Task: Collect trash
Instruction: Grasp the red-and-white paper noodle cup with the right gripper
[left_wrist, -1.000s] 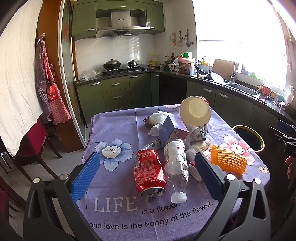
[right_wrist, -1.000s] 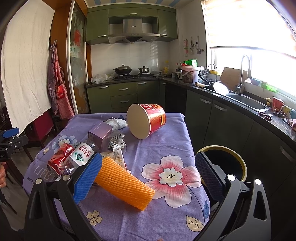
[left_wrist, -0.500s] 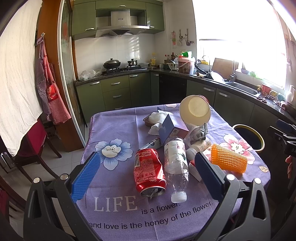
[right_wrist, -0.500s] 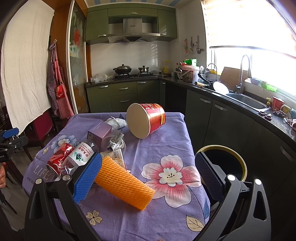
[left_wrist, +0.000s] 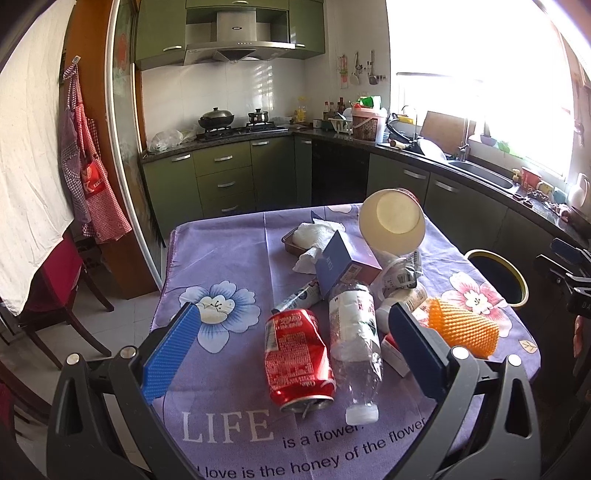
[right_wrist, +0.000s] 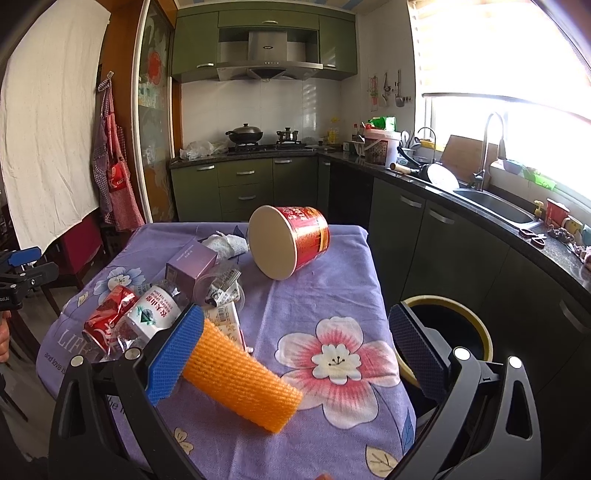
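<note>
Trash lies on a purple flowered tablecloth (left_wrist: 229, 258). A crushed red can (left_wrist: 297, 360) and a clear plastic bottle (left_wrist: 354, 332) lie between the blue pads of my left gripper (left_wrist: 295, 343), which hovers open above them. An orange foam net sleeve (right_wrist: 242, 376) lies just ahead of my right gripper (right_wrist: 295, 347), also open and empty. A tipped red paper tub (right_wrist: 288, 242), a purple box (right_wrist: 190, 264), white tissue (left_wrist: 314, 236) and crumpled wrappers (right_wrist: 221, 288) sit farther back. A black bin with a yellow rim (right_wrist: 443, 332) stands beside the table's right edge.
Green kitchen cabinets (left_wrist: 229, 181) and a dark counter with a sink (right_wrist: 495, 206) run behind and to the right. A wooden chair with a red cushion (left_wrist: 55, 280) stands left of the table. A hand (right_wrist: 3, 336) shows at the left edge.
</note>
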